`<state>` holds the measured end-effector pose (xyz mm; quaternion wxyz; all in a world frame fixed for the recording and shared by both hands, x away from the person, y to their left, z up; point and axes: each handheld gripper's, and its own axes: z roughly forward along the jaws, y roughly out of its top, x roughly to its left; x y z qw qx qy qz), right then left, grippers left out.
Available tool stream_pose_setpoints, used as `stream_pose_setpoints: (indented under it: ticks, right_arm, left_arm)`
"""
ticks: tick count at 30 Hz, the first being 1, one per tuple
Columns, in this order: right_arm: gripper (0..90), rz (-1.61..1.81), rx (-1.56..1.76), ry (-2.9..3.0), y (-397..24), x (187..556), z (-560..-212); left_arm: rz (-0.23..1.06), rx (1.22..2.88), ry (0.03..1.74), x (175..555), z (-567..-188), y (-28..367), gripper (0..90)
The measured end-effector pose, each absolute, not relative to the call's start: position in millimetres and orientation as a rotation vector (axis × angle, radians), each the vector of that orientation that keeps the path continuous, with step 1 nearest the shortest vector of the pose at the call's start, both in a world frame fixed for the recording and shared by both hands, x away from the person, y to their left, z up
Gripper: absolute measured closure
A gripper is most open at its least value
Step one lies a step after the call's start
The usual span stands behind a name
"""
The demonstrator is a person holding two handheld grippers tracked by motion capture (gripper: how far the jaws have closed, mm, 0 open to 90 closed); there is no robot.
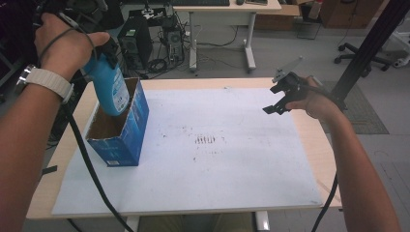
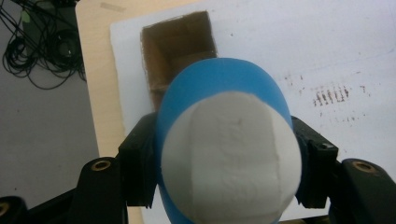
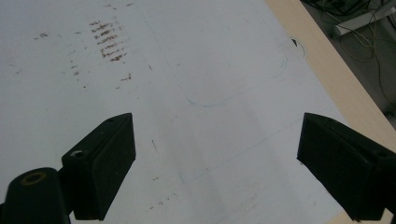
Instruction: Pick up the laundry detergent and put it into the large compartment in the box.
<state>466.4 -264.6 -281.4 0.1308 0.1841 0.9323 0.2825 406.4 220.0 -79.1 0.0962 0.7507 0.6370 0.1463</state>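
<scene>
A blue bottle [image 1: 110, 86] with a white end [image 2: 231, 161] hangs upright over the open top of a blue cardboard box [image 1: 121, 130], its lower end dipping into the opening. My left gripper [image 1: 104, 53] is shut on the bottle, one black jaw on each side [image 2: 229, 158]. The box's brown inside [image 2: 180, 46] lies past the bottle in the left gripper view. Far to the right, my right gripper [image 1: 275, 105] hovers above the white mat, open, nothing between its jaws [image 3: 217, 163].
A white mat [image 1: 217, 164] with dark scuff marks [image 1: 205, 140] covers the wooden table [image 1: 319, 145]. Beyond the table's far edge stand a computer tower [image 1: 134, 46], tangled cables and a white desk [image 1: 222, 29]. A black post [image 1: 372, 43] rises at the right.
</scene>
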Motion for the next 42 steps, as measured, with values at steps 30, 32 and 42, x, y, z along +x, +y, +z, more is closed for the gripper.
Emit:
stream_pose_setpoints:
  ticks: [30,32,42]
  right_arm:
    - [11.6,0.787,0.545,2.729,-259,473,-288]
    - [11.7,0.784,0.548,2.731,-259,473,-288]
    - [11.7,0.772,0.548,2.738,-256,475,-290]
  left_arm:
    - [0.398,2.206,1.961,420,-131,249,37.4]
    - [0.390,2.205,1.963,421,-135,251,37.4]
    - [0.370,2.216,1.964,426,-157,253,37.4]
